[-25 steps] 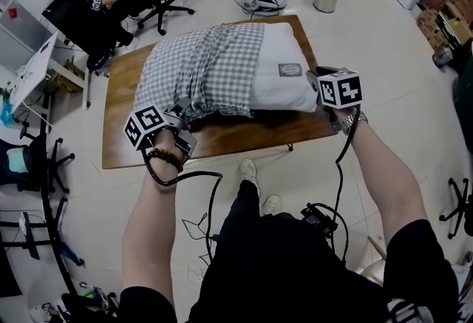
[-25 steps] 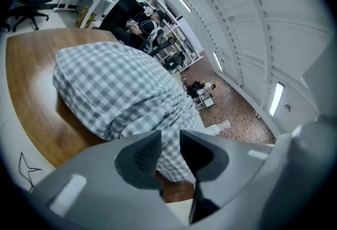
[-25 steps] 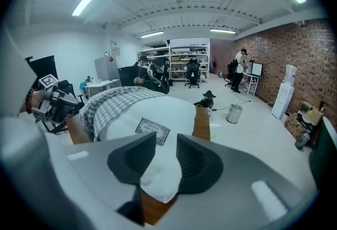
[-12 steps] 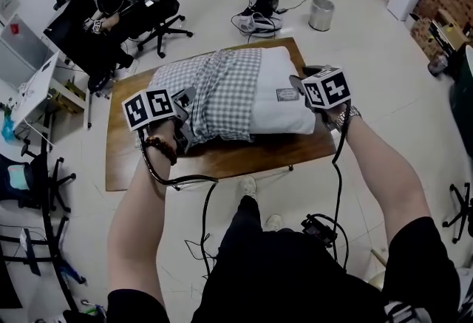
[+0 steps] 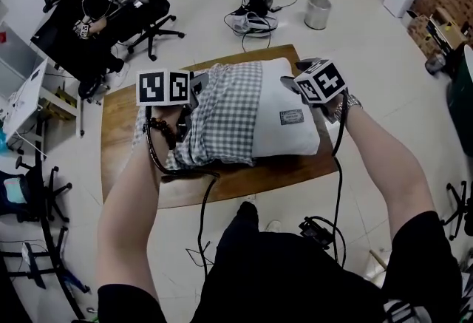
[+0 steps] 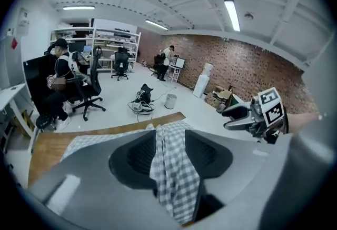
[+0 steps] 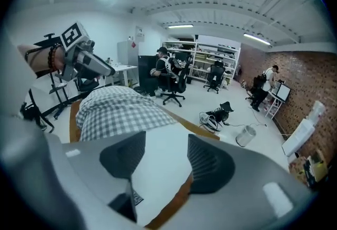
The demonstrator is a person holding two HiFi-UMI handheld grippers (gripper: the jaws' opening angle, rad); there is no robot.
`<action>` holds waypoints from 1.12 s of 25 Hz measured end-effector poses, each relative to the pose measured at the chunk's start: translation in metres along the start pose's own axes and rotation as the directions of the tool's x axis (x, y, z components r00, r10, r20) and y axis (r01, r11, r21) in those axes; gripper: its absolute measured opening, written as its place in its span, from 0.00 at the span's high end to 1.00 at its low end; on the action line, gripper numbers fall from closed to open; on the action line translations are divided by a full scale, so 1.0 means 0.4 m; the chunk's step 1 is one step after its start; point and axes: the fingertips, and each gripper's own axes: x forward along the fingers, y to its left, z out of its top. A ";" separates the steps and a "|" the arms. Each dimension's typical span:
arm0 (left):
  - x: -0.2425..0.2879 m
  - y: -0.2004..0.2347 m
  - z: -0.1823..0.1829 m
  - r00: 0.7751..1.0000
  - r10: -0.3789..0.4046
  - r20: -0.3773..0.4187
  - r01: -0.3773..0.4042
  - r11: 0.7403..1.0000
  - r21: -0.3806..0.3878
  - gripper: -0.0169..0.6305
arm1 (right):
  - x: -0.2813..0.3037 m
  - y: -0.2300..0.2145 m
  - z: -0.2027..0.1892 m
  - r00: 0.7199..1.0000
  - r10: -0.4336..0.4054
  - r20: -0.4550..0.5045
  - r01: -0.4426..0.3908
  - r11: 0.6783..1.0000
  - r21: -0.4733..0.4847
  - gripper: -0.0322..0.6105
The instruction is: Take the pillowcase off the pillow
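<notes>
A white pillow lies on the wooden table. A grey checked pillowcase covers its left half. My left gripper is raised over the pillowcase's far left part. Its jaws have just been opening, and a bunched fold of checked cloth fills the gap and touches both pads. My right gripper is at the pillow's far right corner. Its jaws have also just been opening and stand apart, with the bare pillow showing between the pads and neither pad pressing on it.
A person sits at a desk at the far left, among office chairs. A bin and a bag with cables lie on the floor beyond the table. Cables hang from both grippers over the table's near edge.
Both grippers moved away from me over the pillow. The left one rose from the near left corner and rolled, drawing checked cloth up with it. The right slid toward the far right corner.
</notes>
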 end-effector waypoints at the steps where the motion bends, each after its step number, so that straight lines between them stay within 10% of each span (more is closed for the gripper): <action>1: 0.017 0.009 0.016 1.000 -0.004 -0.020 0.004 0.999 0.035 0.69 | 0.020 -0.004 0.014 1.000 0.013 -0.015 -0.013 1.000 -0.011 0.55; 12: 0.251 0.103 0.201 0.948 -0.054 -0.313 0.163 0.928 0.334 0.59 | 0.238 -0.110 0.149 0.947 0.206 -0.248 -0.233 0.969 -0.084 0.49; 28: 0.470 0.256 0.170 0.672 -0.156 -0.724 0.454 0.859 0.236 0.54 | 0.436 -0.168 0.178 0.633 0.416 -0.653 -0.575 0.817 -0.038 0.42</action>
